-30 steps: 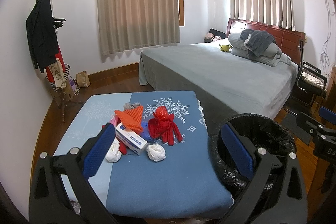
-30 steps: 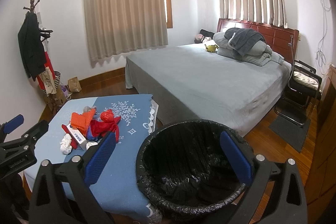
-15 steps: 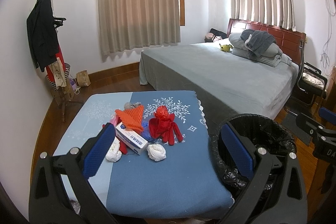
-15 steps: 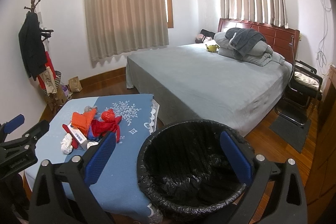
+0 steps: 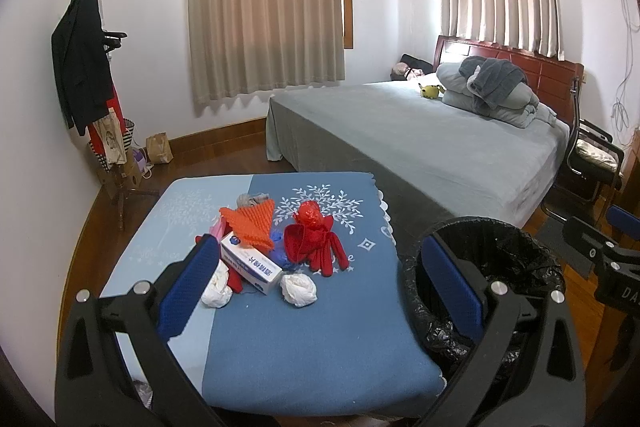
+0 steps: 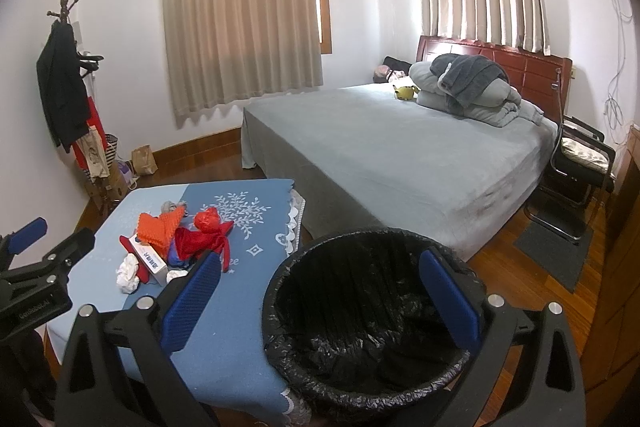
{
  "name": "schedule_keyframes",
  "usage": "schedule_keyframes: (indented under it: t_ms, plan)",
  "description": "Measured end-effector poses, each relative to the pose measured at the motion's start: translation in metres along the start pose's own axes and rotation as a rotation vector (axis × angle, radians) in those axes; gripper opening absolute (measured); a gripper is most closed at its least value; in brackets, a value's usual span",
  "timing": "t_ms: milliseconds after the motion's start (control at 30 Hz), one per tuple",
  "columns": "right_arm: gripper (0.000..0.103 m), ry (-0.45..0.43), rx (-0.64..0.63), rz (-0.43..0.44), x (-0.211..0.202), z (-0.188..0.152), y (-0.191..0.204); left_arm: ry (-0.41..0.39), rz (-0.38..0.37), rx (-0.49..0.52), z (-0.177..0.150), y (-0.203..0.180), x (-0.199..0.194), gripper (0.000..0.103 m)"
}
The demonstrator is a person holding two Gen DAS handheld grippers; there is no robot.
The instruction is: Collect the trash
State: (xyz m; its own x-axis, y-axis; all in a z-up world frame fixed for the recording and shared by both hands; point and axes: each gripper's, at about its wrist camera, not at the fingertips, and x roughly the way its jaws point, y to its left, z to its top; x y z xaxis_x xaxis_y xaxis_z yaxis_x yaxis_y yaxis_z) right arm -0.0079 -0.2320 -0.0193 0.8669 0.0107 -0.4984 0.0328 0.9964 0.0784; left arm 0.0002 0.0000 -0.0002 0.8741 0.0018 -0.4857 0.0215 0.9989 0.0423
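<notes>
Nothing is shifting from the earlier frames: both grippers are staying where they were, and the litter is lying untouched. The left gripper [image 5: 320,291] is hovering over the near edge of the blue-clothed surface [image 5: 304,343], jaws apart and empty. The right gripper [image 6: 320,295] is hanging above the black-lined trash bin [image 6: 368,327], jaws likewise spread with nothing between them. The trash is sitting heaped mid-surface: an orange mesh piece [image 5: 252,225], crumpled red wrapping [image 5: 312,239], a white carton [image 5: 250,263] and two white paper wads [image 5: 298,289]. The bin is standing just beside the surface, on the side toward the bed [image 6: 392,143].
</notes>
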Motion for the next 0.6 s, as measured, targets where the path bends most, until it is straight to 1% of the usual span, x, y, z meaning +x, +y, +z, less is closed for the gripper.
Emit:
schedule_keyframes:
  t_ms: [100, 167, 400, 500, 600]
  plan:
    - [0.097, -0.001, -0.002, 0.005, 0.001, -0.003, 0.011, 0.002, 0.0, -0.001, 0.0, 0.0, 0.0, 0.098]
    - [0.097, -0.001, -0.002, 0.006, 0.003, -0.003, 0.011, 0.003, -0.001, -0.003, 0.0, 0.0, 0.001, 0.098]
    - [0.097, -0.002, -0.004, 0.029, 0.012, -0.002, 0.018, 0.009, 0.011, -0.02, -0.001, 0.016, 0.009, 0.098]
    - [0.097, -0.009, -0.015, 0.061, 0.027, -0.002, 0.029, 0.017, 0.039, -0.046, -0.008, 0.026, 0.021, 0.098]
    - [0.097, -0.011, -0.023, 0.086, 0.038, -0.005, 0.037, 0.027, 0.075, -0.073, -0.014, 0.045, 0.034, 0.098]
